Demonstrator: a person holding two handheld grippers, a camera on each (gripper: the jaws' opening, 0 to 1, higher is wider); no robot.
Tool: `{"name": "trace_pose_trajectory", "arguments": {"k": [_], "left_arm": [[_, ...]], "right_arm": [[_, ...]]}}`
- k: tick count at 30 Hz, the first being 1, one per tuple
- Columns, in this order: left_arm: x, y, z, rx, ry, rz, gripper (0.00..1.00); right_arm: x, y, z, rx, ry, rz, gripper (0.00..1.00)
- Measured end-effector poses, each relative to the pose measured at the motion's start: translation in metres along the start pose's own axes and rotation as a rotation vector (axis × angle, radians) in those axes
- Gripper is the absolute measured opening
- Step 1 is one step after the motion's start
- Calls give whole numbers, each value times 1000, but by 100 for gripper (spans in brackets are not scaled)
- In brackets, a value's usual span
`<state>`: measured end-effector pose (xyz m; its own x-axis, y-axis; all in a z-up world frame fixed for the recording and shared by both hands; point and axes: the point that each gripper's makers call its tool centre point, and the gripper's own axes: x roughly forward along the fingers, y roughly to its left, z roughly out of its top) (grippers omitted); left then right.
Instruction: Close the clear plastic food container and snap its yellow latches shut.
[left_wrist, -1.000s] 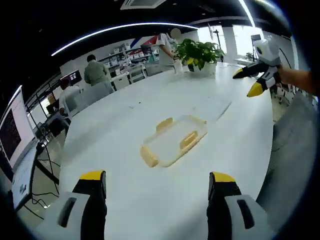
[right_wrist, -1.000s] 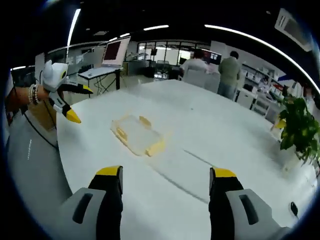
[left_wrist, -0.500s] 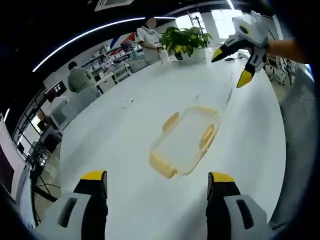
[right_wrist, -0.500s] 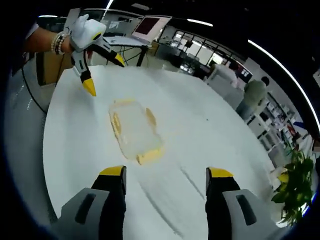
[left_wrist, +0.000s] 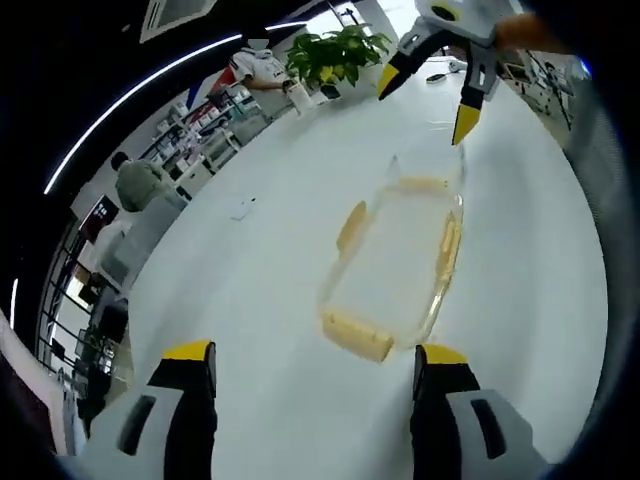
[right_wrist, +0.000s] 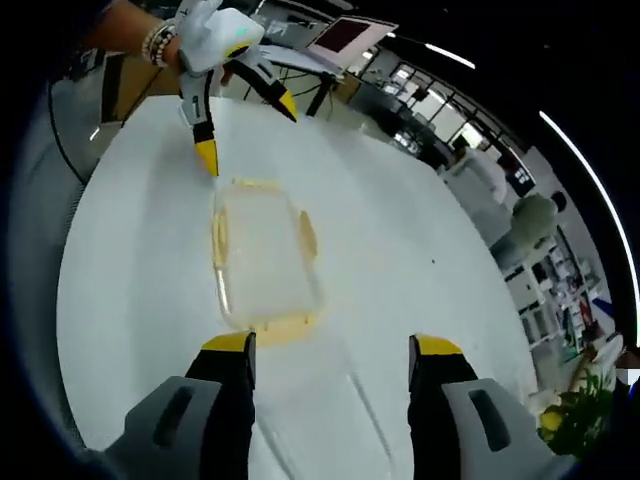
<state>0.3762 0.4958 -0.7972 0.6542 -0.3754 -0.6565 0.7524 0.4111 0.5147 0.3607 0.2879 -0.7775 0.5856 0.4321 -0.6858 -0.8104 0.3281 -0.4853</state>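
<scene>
White counter (left_wrist: 250, 300) carries the clear food container (left_wrist: 398, 268) with its yellow latches (left_wrist: 356, 336), lying straight ahead of both grippers, long axis along the line between them, near end just beyond the jaws of the left gripper (left_wrist: 312, 385) and right gripper (right_wrist: 328, 370), both spread wide and empty.

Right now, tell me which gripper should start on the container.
Right, probably: the right gripper is open with the container's near yellow latch centred ahead of its jaws. The left gripper faces its end latch off-centre.
</scene>
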Motion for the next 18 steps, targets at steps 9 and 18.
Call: {"name": "trace_pose_trajectory", "arguments": {"k": [9, 18], "left_arm": [[15, 7, -1, 91, 30, -16, 77], [27, 7, 1, 111, 21, -65, 78]], "right_arm": [[22, 0, 4, -50, 19, 52, 60], [38, 20, -12, -60, 97, 181, 60]]}}
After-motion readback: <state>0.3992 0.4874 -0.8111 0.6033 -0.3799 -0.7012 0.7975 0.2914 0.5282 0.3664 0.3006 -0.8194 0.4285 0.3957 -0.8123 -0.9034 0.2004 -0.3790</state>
